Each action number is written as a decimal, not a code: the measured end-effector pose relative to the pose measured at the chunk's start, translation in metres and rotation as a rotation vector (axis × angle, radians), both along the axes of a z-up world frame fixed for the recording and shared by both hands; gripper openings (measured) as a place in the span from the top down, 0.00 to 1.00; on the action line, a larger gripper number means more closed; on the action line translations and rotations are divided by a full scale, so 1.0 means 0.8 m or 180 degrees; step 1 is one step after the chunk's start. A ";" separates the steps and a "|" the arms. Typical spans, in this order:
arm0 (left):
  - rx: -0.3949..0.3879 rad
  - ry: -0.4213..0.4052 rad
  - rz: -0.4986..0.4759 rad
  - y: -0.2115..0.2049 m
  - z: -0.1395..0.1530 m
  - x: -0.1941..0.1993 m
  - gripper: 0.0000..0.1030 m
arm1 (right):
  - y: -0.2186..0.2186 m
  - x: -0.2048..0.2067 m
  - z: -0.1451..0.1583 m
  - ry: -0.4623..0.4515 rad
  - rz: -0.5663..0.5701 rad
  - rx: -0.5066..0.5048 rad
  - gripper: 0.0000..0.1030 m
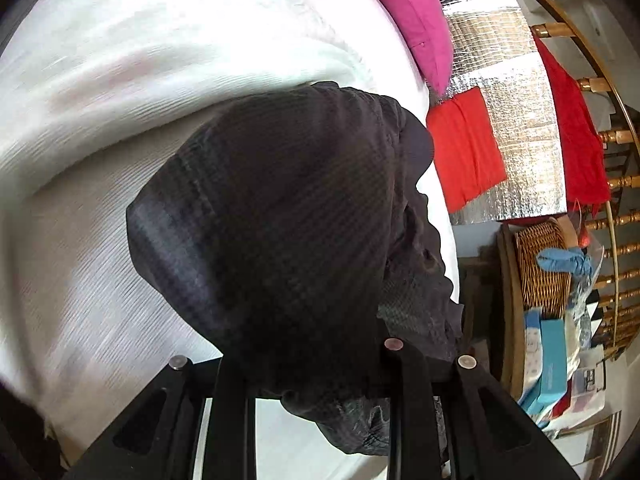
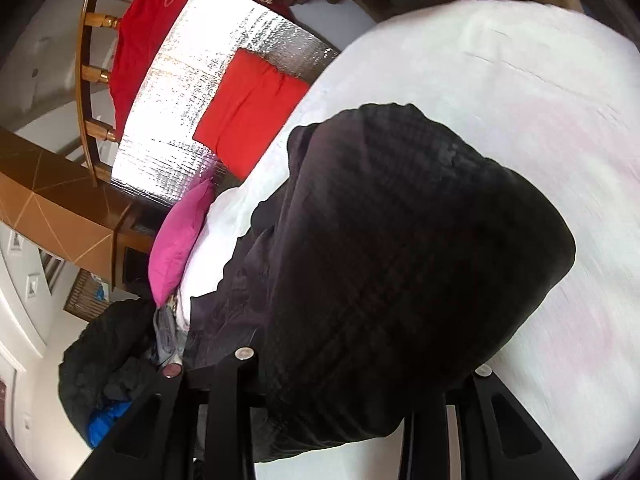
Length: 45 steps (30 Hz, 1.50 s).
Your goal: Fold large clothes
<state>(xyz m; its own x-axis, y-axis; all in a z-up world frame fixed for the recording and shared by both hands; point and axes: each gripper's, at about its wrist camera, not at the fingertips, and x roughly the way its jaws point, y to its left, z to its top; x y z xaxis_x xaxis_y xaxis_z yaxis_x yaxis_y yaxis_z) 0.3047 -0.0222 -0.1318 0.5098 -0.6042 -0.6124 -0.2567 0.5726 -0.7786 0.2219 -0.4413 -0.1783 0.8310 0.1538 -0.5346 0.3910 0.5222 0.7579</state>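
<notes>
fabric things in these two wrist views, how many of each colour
Black: 1, the black woven garment draped over both grippers, left gripper and right gripper
Red: 2, the folded red cloth on the silver mat and the red cloth hung on the wooden rail
Pink: 1, the magenta pillow
White: 1, the white bedsheet
Total: 5

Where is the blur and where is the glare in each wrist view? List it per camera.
Left wrist view: the white bedsheet is streaked with motion blur, while the black garment stays fairly sharp; the silver foil mat glints. Right wrist view: the sheet smears toward the right edge, and the foil mat blows out to white glare. Both views bend at the rim with fisheye distortion.
</notes>
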 end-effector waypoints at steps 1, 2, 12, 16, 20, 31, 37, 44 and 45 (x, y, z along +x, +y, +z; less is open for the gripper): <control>0.0028 -0.0034 -0.0020 0.004 -0.002 -0.016 0.75 | 0.003 -0.013 -0.001 -0.0004 -0.0002 0.0004 0.66; 0.0070 -0.0054 -0.0044 0.003 -0.003 -0.021 0.74 | 0.004 -0.026 -0.003 -0.0011 -0.0002 0.0006 0.66; 0.0515 0.0263 -0.0389 0.016 0.006 -0.027 0.31 | -0.015 -0.059 -0.022 0.0344 0.0198 0.0282 0.36; 0.0807 0.0148 -0.0508 0.044 0.045 -0.045 0.31 | -0.016 -0.079 0.002 0.0477 0.0454 0.0200 0.32; 0.1318 -0.0182 -0.0260 0.065 0.094 -0.031 0.27 | -0.026 -0.102 0.047 0.0686 0.0708 -0.0352 0.32; 0.1816 -0.0400 -0.0581 -0.029 0.129 0.174 0.22 | -0.064 0.022 0.107 0.0527 0.0549 -0.0882 0.26; 0.2124 -0.0266 -0.1230 -0.101 0.098 0.256 0.22 | -0.084 0.157 0.096 0.0664 0.0681 -0.1102 0.24; 0.2318 -0.0407 -0.1517 -0.135 0.073 0.286 0.59 | -0.090 0.282 0.042 0.1059 0.1161 -0.1035 0.28; 0.2327 -0.0390 -0.1524 -0.133 0.069 0.289 0.71 | -0.087 0.286 0.037 0.1067 0.1221 -0.1090 0.58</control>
